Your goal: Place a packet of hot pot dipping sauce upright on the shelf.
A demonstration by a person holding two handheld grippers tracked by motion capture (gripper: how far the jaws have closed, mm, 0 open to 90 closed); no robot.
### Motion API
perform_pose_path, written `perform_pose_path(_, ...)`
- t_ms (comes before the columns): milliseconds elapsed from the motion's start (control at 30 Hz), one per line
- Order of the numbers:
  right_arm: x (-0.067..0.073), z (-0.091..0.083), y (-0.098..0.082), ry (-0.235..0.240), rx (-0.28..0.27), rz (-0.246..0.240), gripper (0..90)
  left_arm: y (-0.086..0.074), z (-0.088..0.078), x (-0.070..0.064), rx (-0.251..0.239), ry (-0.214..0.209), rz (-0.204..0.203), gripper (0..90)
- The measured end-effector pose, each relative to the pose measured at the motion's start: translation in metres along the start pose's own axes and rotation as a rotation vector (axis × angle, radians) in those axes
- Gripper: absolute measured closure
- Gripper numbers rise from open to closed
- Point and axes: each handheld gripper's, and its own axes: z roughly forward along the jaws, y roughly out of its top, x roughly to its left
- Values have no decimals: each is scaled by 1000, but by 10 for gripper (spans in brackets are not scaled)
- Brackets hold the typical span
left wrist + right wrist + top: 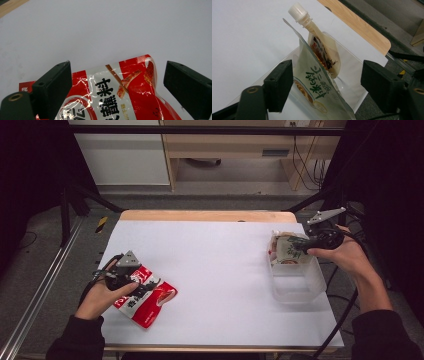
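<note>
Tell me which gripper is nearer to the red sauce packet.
Left. The left gripper is right over the red packet, its jaws open on either side of it. The right gripper is across the table at the clear tub.

White-topped table (pixel 215 270) with red packet (pixel 147 300) and clear tub (pixel 300 287).

The red packet (pixel 130 95) is seen to be of glossy, crinkled plastic film that catches the light, while the pale spouted pouch (pixel 322 82) is of smoother, softly shiny film with a ribbed white plastic cap (pixel 296 11). The container (pixel 297 280) is made of clear, thin plastic. The table (pixel 210 270) is covered in matt white sheet, with a smooth wooden edge left bare at the far side, and the gripper jaws are of matt black plastic.
</note>
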Motion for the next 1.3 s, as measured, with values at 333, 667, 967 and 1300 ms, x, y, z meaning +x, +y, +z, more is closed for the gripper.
perform_pose_path(333, 6, -1, 2, -22, -34, 21, 134, 0, -1, 0, 1, 3, 0, 85)
perform_pose_path(667, 19, -7, 9, -59, -91, 8, 107, -1, 1, 1, 10, 4, 2, 85)
perform_pose_path(967, 39, -24, 19, -62, -182, -10, 86, -2, 1, 1, 11, 10, 2, 85)
perform_pose_path(1300, 85, -39, 38, -41, -269, -33, 74, -3, -5, 2, -5, 66, -6, 84)
